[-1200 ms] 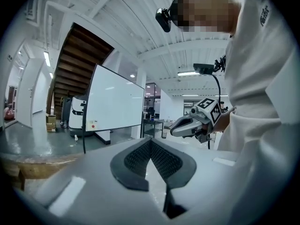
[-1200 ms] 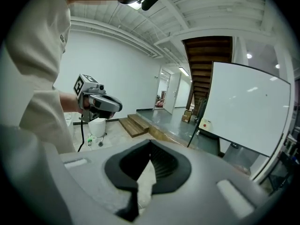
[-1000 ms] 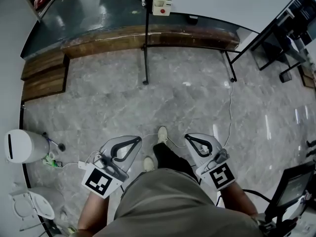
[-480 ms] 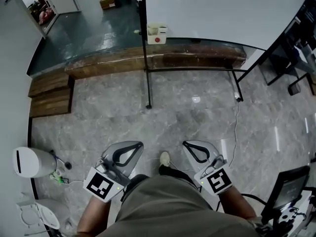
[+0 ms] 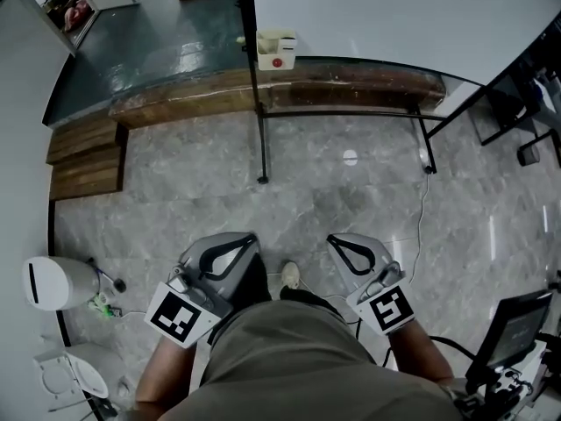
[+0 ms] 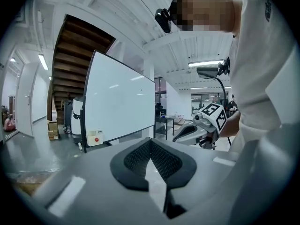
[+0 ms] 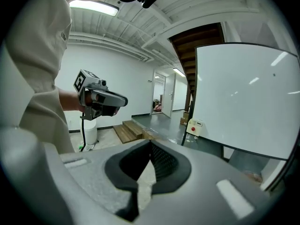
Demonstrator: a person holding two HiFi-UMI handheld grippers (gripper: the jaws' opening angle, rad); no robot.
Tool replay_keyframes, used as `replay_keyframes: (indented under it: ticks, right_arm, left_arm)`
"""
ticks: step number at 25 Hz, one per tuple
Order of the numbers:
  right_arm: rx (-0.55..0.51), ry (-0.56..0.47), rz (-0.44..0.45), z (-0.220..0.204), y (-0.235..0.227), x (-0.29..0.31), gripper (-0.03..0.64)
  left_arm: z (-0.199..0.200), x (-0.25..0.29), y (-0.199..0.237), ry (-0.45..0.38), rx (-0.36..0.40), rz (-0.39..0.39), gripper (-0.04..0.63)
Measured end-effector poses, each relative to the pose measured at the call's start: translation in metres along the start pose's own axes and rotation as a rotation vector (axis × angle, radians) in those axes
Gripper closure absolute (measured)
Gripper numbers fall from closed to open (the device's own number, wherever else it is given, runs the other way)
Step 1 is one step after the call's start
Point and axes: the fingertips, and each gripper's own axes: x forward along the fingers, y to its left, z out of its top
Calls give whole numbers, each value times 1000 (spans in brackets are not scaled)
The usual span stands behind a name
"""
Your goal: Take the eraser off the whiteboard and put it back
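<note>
The eraser (image 5: 276, 49) is a cream block with a red dot, stuck at the lower left corner of the whiteboard (image 5: 394, 11). Both show far ahead in the left gripper view, eraser (image 6: 95, 137) and whiteboard (image 6: 119, 102), and in the right gripper view, eraser (image 7: 195, 126) and whiteboard (image 7: 246, 102). My left gripper (image 5: 248, 238) and right gripper (image 5: 336, 242) are held at waist height, well short of the board. Each is shut with nothing between its jaws, as the left gripper (image 6: 151, 140) and right gripper (image 7: 150, 144) show close up.
The board's black stand leg (image 5: 260, 139) rises from the grey marble floor. A low wooden step (image 5: 202, 95) runs behind it. A white bin (image 5: 53, 281) stands at the left, a cable (image 5: 419, 200) trails on the right, and a black chair (image 5: 513, 331) sits at lower right.
The person has stepped toward the whiteboard, carrying both shut grippers forward. The board and eraser now fill more of the top of the head view.
</note>
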Motion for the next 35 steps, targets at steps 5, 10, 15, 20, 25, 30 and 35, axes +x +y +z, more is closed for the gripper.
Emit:
replay_keyframes:
  ticks: [5, 10, 15, 20, 25, 30, 35]
  right_arm:
    - [-14, 22, -14, 5, -14, 31, 615]
    - [-11, 39, -57, 27, -35, 75, 615]
    - [-11, 22, -105, 61, -59, 128, 615]
    - [2, 25, -150, 77, -71, 166, 615]
    - [26, 34, -178, 80, -80, 184, 615]
    - [32, 38, -196, 81, -110, 192, 614]
    - [43, 30, -200, 75, -162, 193, 614]
  left_arm:
    - [-7, 15, 37, -14, -15, -30, 589]
    - [1, 31, 89, -42, -20, -87, 589]
    - [14, 46, 146, -59, 3, -151, 589]
    - [13, 61, 189, -47, 37, -219, 588]
    - [11, 79, 219, -44, 44, -234, 576]
    - [16, 112, 243, -33, 45, -233, 545]
    - [21, 168, 268, -30, 106, -211, 518]
